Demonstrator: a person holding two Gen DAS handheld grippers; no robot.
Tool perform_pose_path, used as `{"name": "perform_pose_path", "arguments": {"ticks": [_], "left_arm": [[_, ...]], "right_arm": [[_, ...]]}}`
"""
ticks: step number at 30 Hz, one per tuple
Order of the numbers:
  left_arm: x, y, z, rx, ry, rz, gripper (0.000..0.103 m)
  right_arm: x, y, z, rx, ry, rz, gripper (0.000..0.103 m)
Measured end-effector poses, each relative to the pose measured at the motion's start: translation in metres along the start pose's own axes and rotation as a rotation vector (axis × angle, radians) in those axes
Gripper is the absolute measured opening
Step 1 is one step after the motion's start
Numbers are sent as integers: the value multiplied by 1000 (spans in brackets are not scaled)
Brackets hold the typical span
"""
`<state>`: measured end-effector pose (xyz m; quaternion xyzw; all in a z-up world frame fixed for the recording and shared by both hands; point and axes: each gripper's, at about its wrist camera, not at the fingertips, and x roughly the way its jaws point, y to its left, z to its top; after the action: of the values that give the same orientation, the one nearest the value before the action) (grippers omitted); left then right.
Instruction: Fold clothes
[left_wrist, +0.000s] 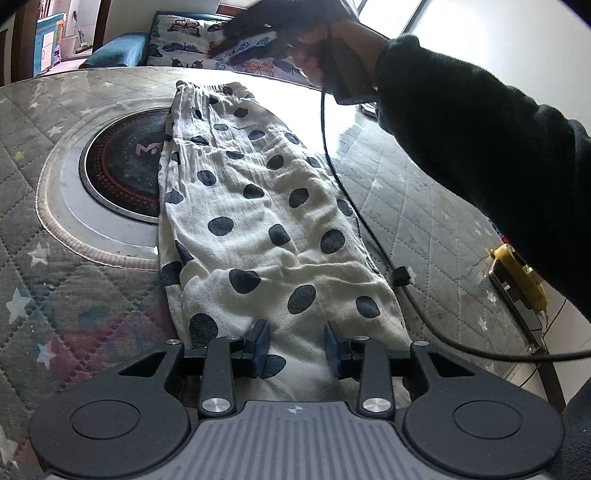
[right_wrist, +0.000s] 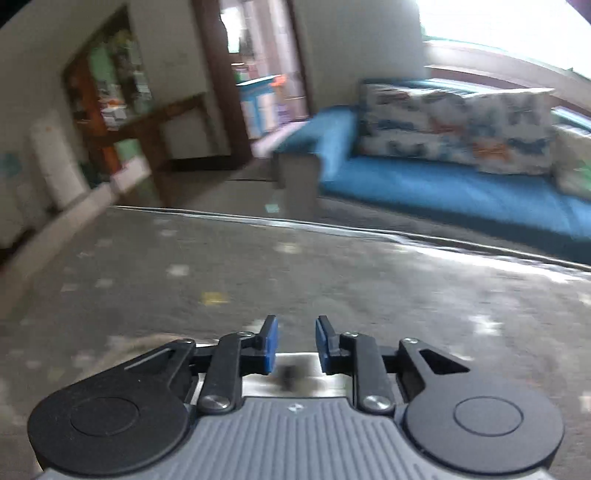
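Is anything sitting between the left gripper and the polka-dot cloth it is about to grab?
Nothing visible. The left gripper, jaws open, is right over the near end of the white cloth with dark blue dots. A black cable trails along the cloth's right edge, outside the jaws.

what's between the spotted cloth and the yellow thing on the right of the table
In the left wrist view, a black cable runs along the polka-dot cloth edge; past it only quilted table cover until the yellow object.

White garment (left_wrist: 258, 221) with dark navy polka dots lies flat and lengthwise, running from lower centre to upper centre of the left wrist frame; crinkled fabric; gathered waistband at its far end
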<state>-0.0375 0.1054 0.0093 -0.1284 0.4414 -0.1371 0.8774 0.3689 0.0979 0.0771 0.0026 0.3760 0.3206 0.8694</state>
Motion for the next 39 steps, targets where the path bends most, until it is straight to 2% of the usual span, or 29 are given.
{"name": "perform_pose_path", "arguments": {"ticks": [1,4,10,11,12,13,15,21,25,27,28,29,31,32,36,39], "left_arm": [[0,0,0,-3,-1,-1,36],[-1,0,-1,-9,-4,-3,36],[-3,-2,-2,-3,-12,-5,38],[-4,-2,-2,-1,-14,-6,39],[-5,-3,-3,1,-16,-9,41],[-6,-3,-4,4,-18,-11,41],[-8,-4,-6,8,-19,-14,42],[-14,-6,-8,22,-31,-7,44],[-11,-4,-8,10,-26,0,44],[-11,-5,-8,10,-24,4,44],[-12,-5,-8,13,-25,5,44],[-12,-5,-8,15,-25,6,44],[-13,-5,-9,17,-27,9,44],[-14,-5,-9,17,-31,10,44],[-20,-6,-8,23,-58,17,44],[-22,-8,-7,34,-66,18,44]], "right_arm": [[1,4,1,7,13,31,36],[16,27,-1,-12,88,95,36],[47,59,-6,-119,167,-6,35],[53,63,-7,-134,178,-34,32],[56,66,-8,-145,186,-57,17],[60,68,-10,-156,194,-80,13],[55,67,-10,-133,177,-75,8],[32,58,7,-61,64,-73,7],[48,57,6,-52,64,-96,7],[62,54,1,-36,92,-86,10],[67,52,-2,-25,106,-70,17],[70,51,-5,-13,116,-54,19],[64,50,-5,-12,108,-27,30],[58,50,-3,-24,104,-17,33],[22,43,1,-77,88,15,34],[-6,35,-9,-122,108,18,34]]}}
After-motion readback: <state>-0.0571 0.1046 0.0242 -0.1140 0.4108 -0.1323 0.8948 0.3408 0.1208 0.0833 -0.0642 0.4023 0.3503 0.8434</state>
